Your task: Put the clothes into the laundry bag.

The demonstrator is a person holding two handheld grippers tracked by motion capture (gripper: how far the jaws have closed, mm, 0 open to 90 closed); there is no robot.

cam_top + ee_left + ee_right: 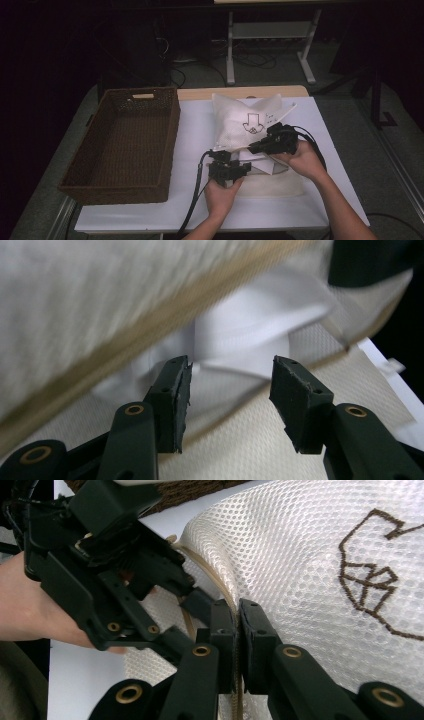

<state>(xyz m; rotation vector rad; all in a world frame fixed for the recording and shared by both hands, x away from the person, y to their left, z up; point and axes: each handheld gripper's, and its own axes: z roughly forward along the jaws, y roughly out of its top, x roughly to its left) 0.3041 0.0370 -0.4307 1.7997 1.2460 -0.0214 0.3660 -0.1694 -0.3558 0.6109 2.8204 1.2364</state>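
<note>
A white mesh laundry bag (245, 122) with a dark drawn emblem lies on the white table (200, 130). My right gripper (252, 147) is shut on the bag's tan-trimmed opening edge (237, 615) and holds the top layer lifted. In the right gripper view the mesh bag (310, 570) spreads to the right, with the left gripper's body (115, 565) close at the left. My left gripper (245, 167) is open at the bag's mouth. Its jaws (231, 375) stand apart just short of a white folded cloth (250, 330) that lies inside, between the raised flap (75, 300) and the lower layer.
A dark brown woven basket (125, 145) stands on the left half of the table, with nothing in it. Cables trail from both grippers toward the table's front edge. A white-legged table frame (270, 40) stands behind on the floor.
</note>
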